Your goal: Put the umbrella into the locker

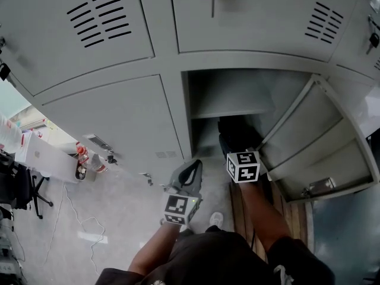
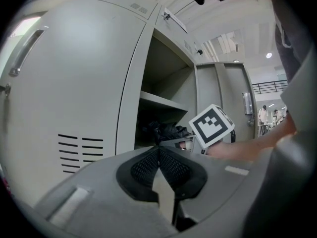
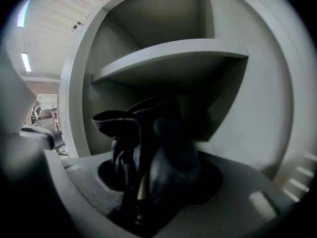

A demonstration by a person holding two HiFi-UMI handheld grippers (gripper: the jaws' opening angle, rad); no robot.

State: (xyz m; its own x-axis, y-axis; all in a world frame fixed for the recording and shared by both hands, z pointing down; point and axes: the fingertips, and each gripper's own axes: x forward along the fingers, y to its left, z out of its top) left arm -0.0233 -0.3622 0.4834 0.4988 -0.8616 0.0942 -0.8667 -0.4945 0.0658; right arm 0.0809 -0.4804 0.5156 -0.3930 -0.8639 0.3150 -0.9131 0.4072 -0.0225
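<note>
Right claw [image 3: 151, 182], clamped on the folded black fabric umbrella [image 3: 163, 143], aims it lengthwise into the open grey metal locker [image 3: 257, 113] beneath its shelf [image 3: 173, 58]; left claw [image 2: 159, 155], clenched empty, hangs outside.

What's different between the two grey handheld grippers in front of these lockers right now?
The left gripper is shut and empty; the right gripper is clamped on a black folded umbrella. The left gripper is outside; the right gripper reaches into the open grey metal locker. Both carry black-and-white marker cubes.
</note>
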